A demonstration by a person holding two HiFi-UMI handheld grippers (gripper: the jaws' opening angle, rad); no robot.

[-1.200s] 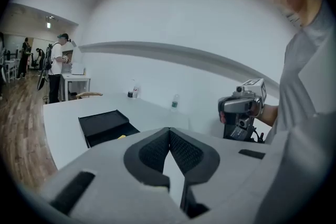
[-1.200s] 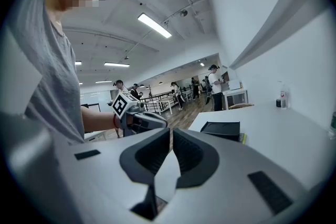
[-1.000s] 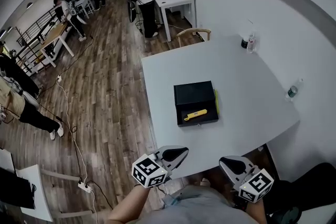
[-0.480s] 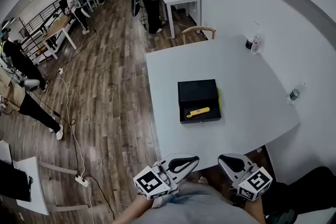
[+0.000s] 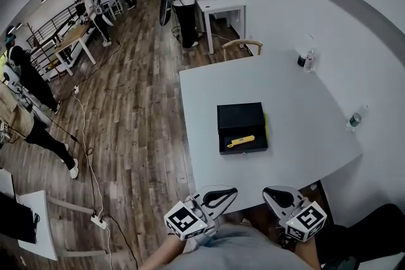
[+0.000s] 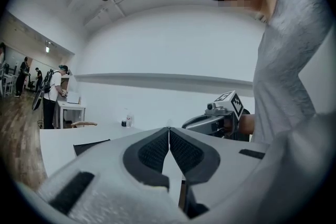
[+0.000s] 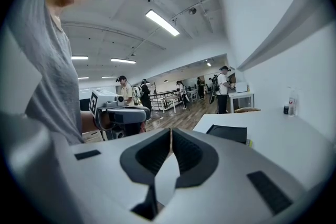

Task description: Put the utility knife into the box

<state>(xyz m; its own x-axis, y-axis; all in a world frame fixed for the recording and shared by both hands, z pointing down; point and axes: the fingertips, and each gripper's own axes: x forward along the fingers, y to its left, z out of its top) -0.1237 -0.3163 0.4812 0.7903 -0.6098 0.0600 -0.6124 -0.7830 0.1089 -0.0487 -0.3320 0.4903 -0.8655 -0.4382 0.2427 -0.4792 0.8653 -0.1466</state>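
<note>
The yellow utility knife [image 5: 242, 141] lies inside the open black box [image 5: 241, 118] in the middle of the white table [image 5: 209, 92]. Both grippers hang off the table's near edge, close to my body and well short of the box. My left gripper [image 5: 233, 191] is shut with nothing between its pads, as the left gripper view [image 6: 169, 129] also shows. My right gripper [image 5: 267, 191] is likewise shut and empty [image 7: 171, 131]. Each gripper view shows the other gripper [image 6: 212, 120] [image 7: 122, 113] and the box [image 6: 90, 147] [image 7: 227, 133] beyond.
A thin yellow-green strip [image 5: 266, 126] lies along the box's right side. A bottle [image 5: 309, 59] and a dark cup [image 5: 300, 61] stand at the table's far right corner, another bottle [image 5: 353, 118] at its right edge. A wooden chair [image 5: 243, 44] stands behind the table. Several people stand farther off.
My left gripper has shifted slightly right, toward the right gripper. The head view has drifted. The knife and box have not moved.
</note>
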